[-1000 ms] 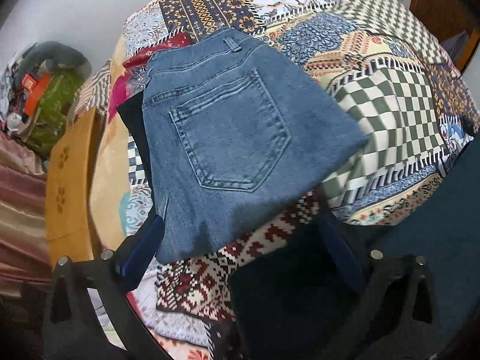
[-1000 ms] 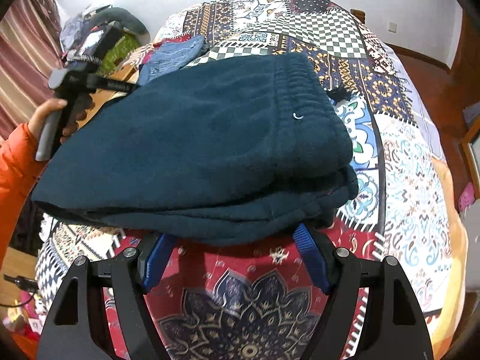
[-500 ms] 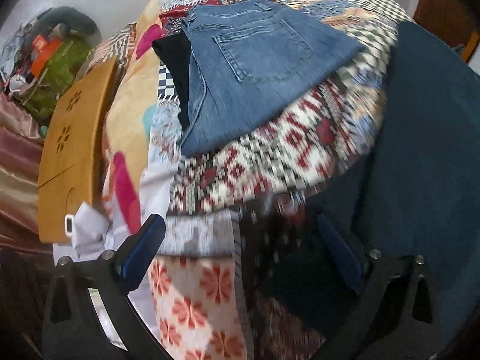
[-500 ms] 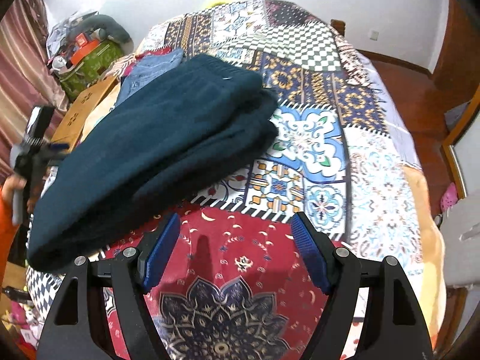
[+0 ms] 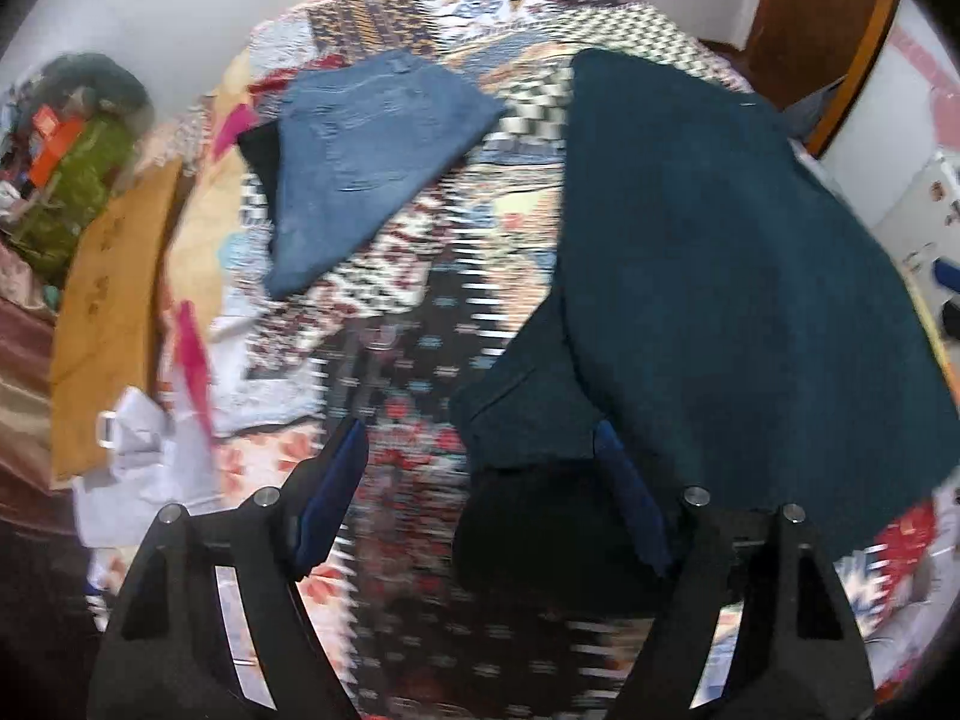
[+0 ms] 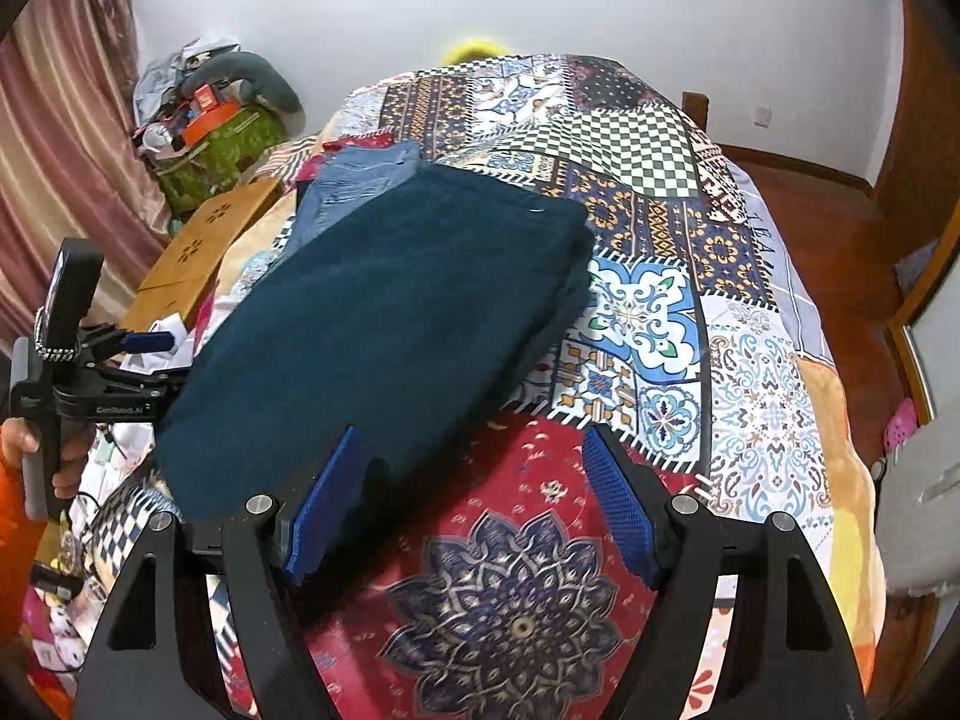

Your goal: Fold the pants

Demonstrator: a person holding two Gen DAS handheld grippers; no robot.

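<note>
A bed [image 6: 750, 360] under a patchwork quilt [image 6: 630, 138] fills the room. White walls [image 6: 600, 12] rise behind it. Striped curtains [image 6: 66, 120] hang at left, above reddish wooden floor [image 6: 840, 222]

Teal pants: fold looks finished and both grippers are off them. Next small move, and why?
Probably draw both grippers clear and leave the teal pants alone. They lie as a compact folded stack on the patchwork quilt, beside the folded jeans. The right gripper is open and empty; the left gripper, whose jaws have just been closing, holds no cloth.
</note>
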